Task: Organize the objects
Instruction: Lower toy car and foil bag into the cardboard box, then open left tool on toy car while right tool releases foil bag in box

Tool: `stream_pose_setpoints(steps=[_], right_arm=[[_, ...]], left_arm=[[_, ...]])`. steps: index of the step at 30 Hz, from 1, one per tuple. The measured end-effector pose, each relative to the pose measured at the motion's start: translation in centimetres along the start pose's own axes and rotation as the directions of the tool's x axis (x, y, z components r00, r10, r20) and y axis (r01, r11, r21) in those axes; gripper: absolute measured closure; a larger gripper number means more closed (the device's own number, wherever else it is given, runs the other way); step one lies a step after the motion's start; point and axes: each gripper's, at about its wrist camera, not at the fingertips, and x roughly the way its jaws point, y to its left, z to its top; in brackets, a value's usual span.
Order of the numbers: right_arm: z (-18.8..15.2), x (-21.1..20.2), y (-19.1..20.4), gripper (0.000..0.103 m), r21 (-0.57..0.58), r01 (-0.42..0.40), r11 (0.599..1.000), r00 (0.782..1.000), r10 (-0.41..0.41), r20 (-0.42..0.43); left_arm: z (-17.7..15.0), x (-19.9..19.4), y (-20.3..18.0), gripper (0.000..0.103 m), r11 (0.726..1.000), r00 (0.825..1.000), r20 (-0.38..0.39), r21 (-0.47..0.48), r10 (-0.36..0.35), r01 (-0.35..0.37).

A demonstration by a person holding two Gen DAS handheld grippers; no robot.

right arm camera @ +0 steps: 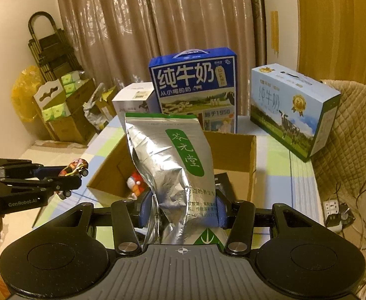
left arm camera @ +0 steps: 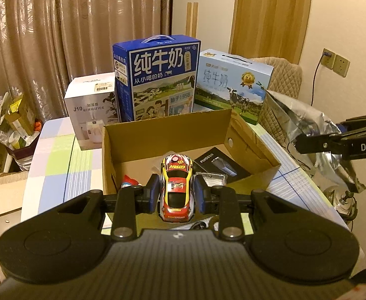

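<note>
My left gripper (left arm camera: 176, 192) is shut on a red, yellow and white toy car (left arm camera: 176, 187), held above the near edge of an open cardboard box (left arm camera: 165, 130). The same car (right arm camera: 74, 168) shows in the right wrist view, to the left of the box (right arm camera: 232, 152). My right gripper (right arm camera: 181, 211) is shut on a silver foil tea bag (right arm camera: 173, 165) with a green label, upright over the box's near side. Inside the box lie a small red and white figure (right arm camera: 135, 182), a black packet (left arm camera: 220, 167) and a clear wrapped item (left arm camera: 214, 178).
Behind the box stand a dark blue milk carton (left arm camera: 158, 80), a light blue milk carton (left arm camera: 235, 85) and a white humidifier box (left arm camera: 93, 105) on the checked tablecloth (left arm camera: 58, 160). A quilted chair (right arm camera: 345, 130) is at right. Cardboard boxes and a folded ladder (right arm camera: 50, 47) fill the left corner.
</note>
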Motion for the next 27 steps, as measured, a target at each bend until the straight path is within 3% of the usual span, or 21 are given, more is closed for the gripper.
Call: stream_pose_setpoints(steps=[16, 27], right_arm=[[4.1, 5.4, -0.8, 0.056, -0.013, 0.011, 1.000, 0.999, -0.012, -0.038], [4.1, 9.4, -1.6, 0.056, -0.002, 0.000, 1.000, 0.997, 0.000, -0.073]], left_arm=[[2.4, 4.3, 3.3, 0.078, 1.000, 1.000, -0.025, -0.025, 0.008, -0.009], [2.9, 8.1, 3.6, 0.078, 1.000, 0.999, -0.051, -0.031, -0.005, 0.003]])
